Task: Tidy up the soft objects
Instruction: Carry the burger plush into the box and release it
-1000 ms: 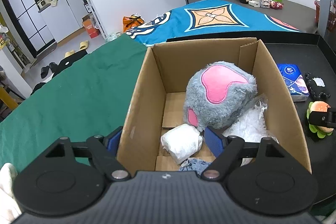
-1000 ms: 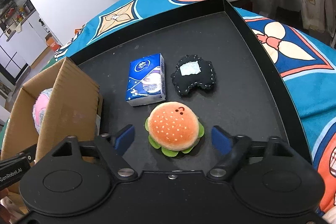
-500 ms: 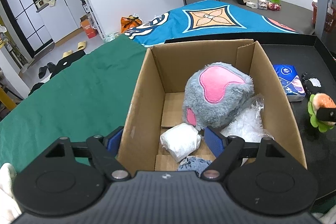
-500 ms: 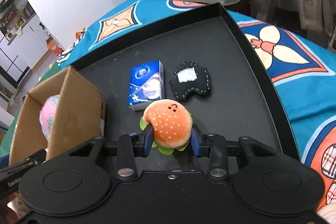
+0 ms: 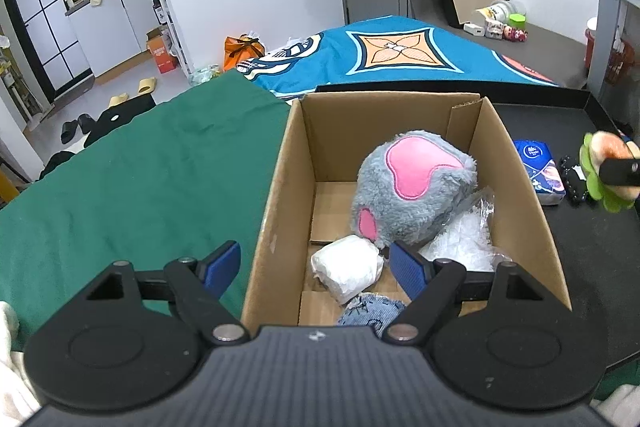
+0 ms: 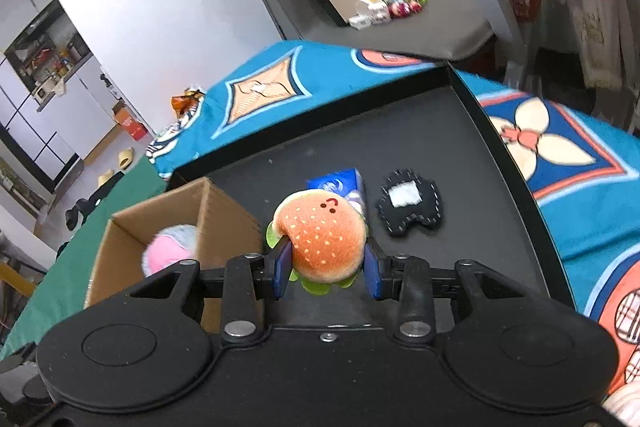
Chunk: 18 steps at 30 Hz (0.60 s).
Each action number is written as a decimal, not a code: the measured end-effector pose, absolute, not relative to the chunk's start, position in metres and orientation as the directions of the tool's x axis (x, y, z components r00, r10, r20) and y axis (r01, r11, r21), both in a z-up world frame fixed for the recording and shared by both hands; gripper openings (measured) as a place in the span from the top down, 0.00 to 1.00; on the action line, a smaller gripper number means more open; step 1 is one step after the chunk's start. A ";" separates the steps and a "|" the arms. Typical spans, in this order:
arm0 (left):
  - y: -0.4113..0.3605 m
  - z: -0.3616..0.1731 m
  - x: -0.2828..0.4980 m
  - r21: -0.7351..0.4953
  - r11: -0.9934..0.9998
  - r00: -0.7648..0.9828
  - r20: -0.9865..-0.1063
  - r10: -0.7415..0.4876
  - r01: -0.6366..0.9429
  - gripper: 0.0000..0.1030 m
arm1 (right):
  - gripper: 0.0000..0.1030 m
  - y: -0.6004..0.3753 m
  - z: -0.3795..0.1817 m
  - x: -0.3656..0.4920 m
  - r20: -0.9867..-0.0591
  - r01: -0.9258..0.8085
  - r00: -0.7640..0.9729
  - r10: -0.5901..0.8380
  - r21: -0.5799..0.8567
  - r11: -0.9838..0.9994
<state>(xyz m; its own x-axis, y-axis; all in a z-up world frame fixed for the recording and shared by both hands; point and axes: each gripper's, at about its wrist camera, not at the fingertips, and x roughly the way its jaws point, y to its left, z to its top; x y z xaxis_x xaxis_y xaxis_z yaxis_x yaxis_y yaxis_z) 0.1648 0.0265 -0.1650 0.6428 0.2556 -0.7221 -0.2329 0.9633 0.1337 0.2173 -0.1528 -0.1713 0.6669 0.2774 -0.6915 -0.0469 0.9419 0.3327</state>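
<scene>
The right tongs (image 6: 326, 273) are clamped on the burger (image 6: 323, 241), a blue pad pressing each side of the bun, and the toy hangs clear of the black tray (image 6: 472, 267) beneath it. The left tongs (image 5: 318, 269) stand wide, holding nothing, straddling the near left wall of the box (image 5: 272, 211): one pad outside over the green cloth (image 5: 140, 187), the other inside above the contents.

At the near end of the box lie a denim scrap (image 5: 370, 313) and a white bundle (image 5: 348, 269). Behind them a grey plush (image 5: 414, 195) with pink patches leans on crinkled clear plastic (image 5: 464, 243) along the right wall.

Past the burger, on the tray, a blue tissue pack (image 6: 344, 183) lies beside a black felt toy (image 6: 412, 207) with a white patch; the two are near but apart. The box stands at the tray's left end.

Farther off spreads a blue patterned cover (image 6: 256, 95), then a grey surface with small bottles (image 6: 390, 1).
</scene>
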 end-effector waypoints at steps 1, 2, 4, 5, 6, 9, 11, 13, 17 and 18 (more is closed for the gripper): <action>0.028 -0.165 0.164 0.126 0.965 0.645 -0.723 0.249 -0.231 0.22 | 0.65 -0.150 -0.167 0.216 -0.685 -0.054 0.672 0.281 0.333 0.941; 0.030 -0.164 0.162 0.121 0.965 0.647 -0.722 0.246 -0.232 0.23 | 0.65 -0.147 -0.164 0.215 -0.680 -0.060 0.675 0.285 0.335 0.940; 0.033 -0.164 0.160 0.109 0.967 0.649 -0.723 0.236 -0.230 0.25 | 0.65 -0.142 -0.158 0.213 -0.671 -0.071 0.683 0.289 0.333 0.940; 0.034 -0.164 0.160 0.106 0.967 0.650 -0.723 0.234 -0.230 0.25 | 0.65 -0.139 -0.156 0.212 -0.667 -0.076 0.686 0.290 0.331 0.941; 0.036 -0.164 0.158 0.103 0.968 0.651 -0.723 0.231 -0.229 0.25 | 0.65 -0.136 -0.154 0.210 -0.663 -0.081 0.689 0.292 0.330 0.941; 0.038 -0.165 0.155 0.096 0.970 0.655 -0.723 0.221 -0.222 0.30 | 0.65 -0.128 -0.148 0.207 -0.657 -0.096 0.694 0.294 0.320 0.942; 0.041 -0.166 0.153 0.082 0.973 0.655 -0.727 0.206 -0.216 0.37 | 0.65 -0.122 -0.145 0.206 -0.655 -0.106 0.695 0.296 0.314 0.944; 0.044 -0.166 0.153 0.071 0.974 0.652 -0.733 0.196 -0.214 0.44 | 0.65 -0.116 -0.141 0.204 -0.652 -0.114 0.697 0.298 0.309 0.944; 0.052 -0.167 0.150 0.042 0.973 0.651 -0.736 0.184 -0.227 0.57 | 0.65 -0.101 -0.133 0.200 -0.640 -0.146 0.702 0.311 0.297 0.944; 0.054 -0.168 0.149 0.037 0.972 0.652 -0.735 0.185 -0.233 0.58 | 0.65 -0.097 -0.132 0.199 -0.639 -0.154 0.702 0.315 0.295 0.943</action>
<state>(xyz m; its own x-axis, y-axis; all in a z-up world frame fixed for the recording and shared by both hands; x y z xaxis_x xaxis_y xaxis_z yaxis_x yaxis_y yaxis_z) 0.1491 0.0541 -0.1680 0.6525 0.1847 -0.7350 -0.2331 0.9717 0.0373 0.1995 -0.0970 -0.1319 0.7023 0.3146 -0.6387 -0.1539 0.9430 0.2952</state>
